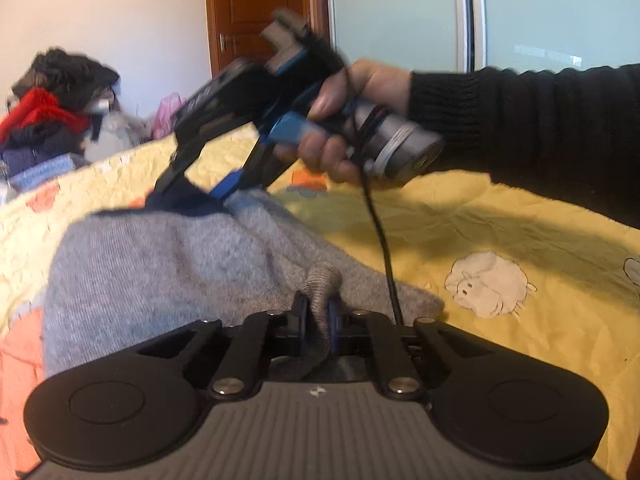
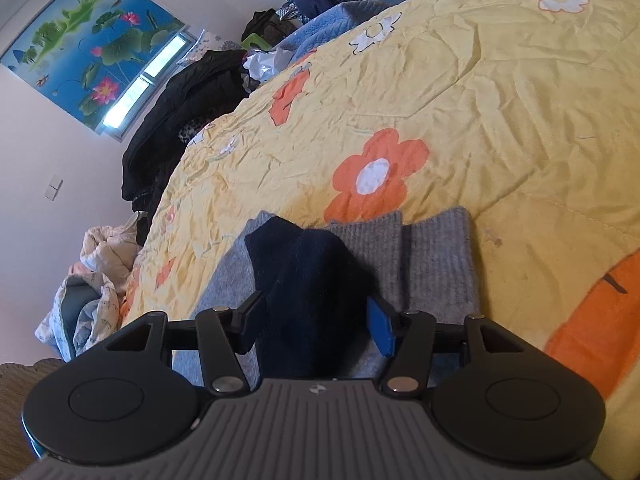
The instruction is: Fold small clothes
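- Clearly the grey knit garment [image 1: 160, 264] lies on the bed's yellow flowered quilt [image 1: 500, 232], partly bunched, with a dark navy part [image 2: 296, 280] at one end and two ribbed grey cuffs [image 2: 404, 256] lying side by side beyond it in the right wrist view.
- Left gripper [image 1: 318, 312]: clenched on a pinch of grey knit, which stands up in a small hump between its fingers.
- Right gripper [image 2: 316, 324]: fingers spread, straddling the navy part; the cloth lies between them but the blue pad [image 2: 382, 330] stands apart from it, so I judge nothing is clamped there. From the left wrist view this gripper is blurred, its tips down at the navy edge.
- Judgement of step: one end is held, the other is about to be seized for a fold.
- Risks: the right gripper may close on only the navy layer and leave the grey layer behind, giving a skewed fold; it may also catch the quilt under the cloth. The black cable [image 1: 380, 240] hanging from the right hand [image 1: 352, 120] drapes over the garment and could snag or drag it. The left pinch is small and could slip if pulled hard.
- Farther off, heaped clothes [image 1: 52, 108] sit beyond the quilt's far edge.
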The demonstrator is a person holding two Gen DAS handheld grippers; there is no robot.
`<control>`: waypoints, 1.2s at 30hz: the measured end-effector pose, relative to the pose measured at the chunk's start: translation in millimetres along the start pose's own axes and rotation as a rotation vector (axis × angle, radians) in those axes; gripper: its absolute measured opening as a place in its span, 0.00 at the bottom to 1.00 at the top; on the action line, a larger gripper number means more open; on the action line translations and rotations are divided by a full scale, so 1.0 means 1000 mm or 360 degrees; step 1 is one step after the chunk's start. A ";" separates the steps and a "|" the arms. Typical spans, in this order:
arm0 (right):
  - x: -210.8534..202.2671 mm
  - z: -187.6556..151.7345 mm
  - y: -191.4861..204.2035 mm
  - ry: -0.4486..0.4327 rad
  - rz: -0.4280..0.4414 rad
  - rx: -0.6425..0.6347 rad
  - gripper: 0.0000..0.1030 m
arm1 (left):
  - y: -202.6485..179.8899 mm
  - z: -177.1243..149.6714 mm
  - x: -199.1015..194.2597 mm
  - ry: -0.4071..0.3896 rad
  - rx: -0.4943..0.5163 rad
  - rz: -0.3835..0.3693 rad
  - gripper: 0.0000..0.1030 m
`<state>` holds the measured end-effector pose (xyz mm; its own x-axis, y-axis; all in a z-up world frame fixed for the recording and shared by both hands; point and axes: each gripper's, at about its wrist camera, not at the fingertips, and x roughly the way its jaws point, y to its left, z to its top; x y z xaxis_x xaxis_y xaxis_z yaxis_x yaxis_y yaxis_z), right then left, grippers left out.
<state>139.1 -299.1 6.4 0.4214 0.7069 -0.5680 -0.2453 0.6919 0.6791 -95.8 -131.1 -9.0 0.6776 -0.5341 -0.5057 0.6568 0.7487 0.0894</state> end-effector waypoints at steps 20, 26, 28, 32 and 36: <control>-0.049 -0.035 -0.020 -0.0296 -0.0082 0.0116 0.59 | 0.038 -0.007 -0.048 0.0000 -0.0036 -0.0339 0.12; -0.093 -0.080 0.034 -0.0420 -0.0109 -0.0135 0.61 | 0.099 -0.018 -0.108 -0.0099 -0.0282 -0.0154 0.34; -0.095 -0.095 0.045 -0.0341 -0.0088 -0.0157 0.61 | 0.105 -0.016 -0.112 -0.0088 -0.0166 -0.0058 0.34; -0.096 -0.121 0.049 -0.0227 -0.0188 -0.0161 0.62 | 0.079 -0.027 -0.115 -0.0054 0.0274 0.0056 0.35; -0.096 -0.139 0.047 -0.0170 -0.0198 -0.0133 0.62 | 0.071 -0.048 -0.095 0.0049 0.0398 0.0234 0.37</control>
<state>-34.4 -313.7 27.7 0.5424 0.5984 -0.5897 -0.2551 0.7861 0.5630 -129.3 -7.9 3.9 0.7638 -0.4118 -0.4970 0.6159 0.6953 0.3705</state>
